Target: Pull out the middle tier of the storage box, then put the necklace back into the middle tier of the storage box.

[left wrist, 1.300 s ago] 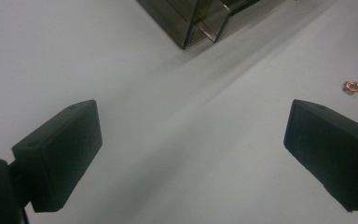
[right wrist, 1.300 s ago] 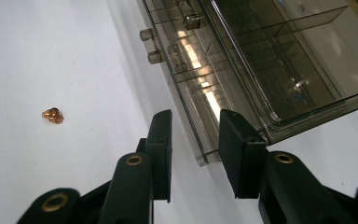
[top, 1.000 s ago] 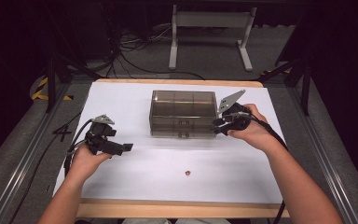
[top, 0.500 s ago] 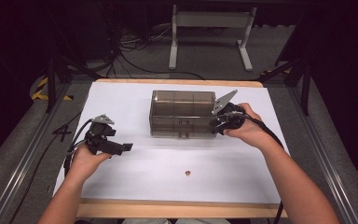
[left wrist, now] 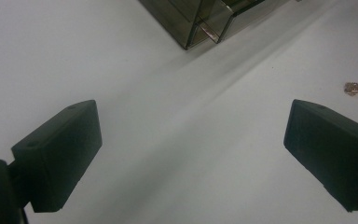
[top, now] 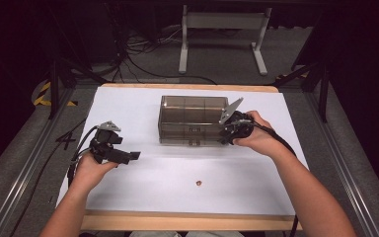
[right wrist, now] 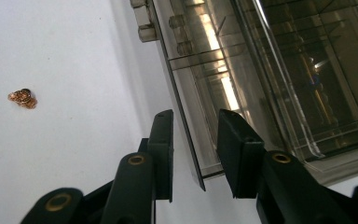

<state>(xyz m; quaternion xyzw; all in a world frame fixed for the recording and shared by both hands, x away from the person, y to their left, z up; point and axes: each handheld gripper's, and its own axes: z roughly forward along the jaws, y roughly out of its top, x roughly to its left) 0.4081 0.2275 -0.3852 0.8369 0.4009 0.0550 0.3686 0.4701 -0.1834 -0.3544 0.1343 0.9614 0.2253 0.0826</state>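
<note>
Your right tool point(top: 227, 133) sits at the box's near right corner, its jaws a little apart and straddling the thin edge of the lid or front wall; in the right gripper view point(right wrist: 193, 156) the smoky plastic panel runs up between the two pads point(right wrist: 164, 144), which have not yet closed on it. Whether a pad already touches the panel cannot be told. The box point(top: 192, 120), a translucent brown case with inner dividers, stands at about 12 o'clock from the centre of the tabletop point(top: 143, 106), its latches facing you, and it appears shut.

Your left tool point(top: 123, 155) rests at about 9 o'clock, well apart from the box, jaws spread wide over bare white surface point(left wrist: 186, 140) and holding nothing; a corner of the box point(left wrist: 200, 21) lies ahead of it at its 12 o'clock.

A small coppery trinket point(top: 198, 183) lies alone at about 6 o'clock, near your edge, touched by neither tool; it shows at upper left in the right gripper view point(right wrist: 23, 98) and at far right in the left gripper view point(left wrist: 354, 88).

Judged from this, the work is at its start: the box still needs gripping and opening, and the trinket, probably meant for a compartment, remains to be picked up.
</note>
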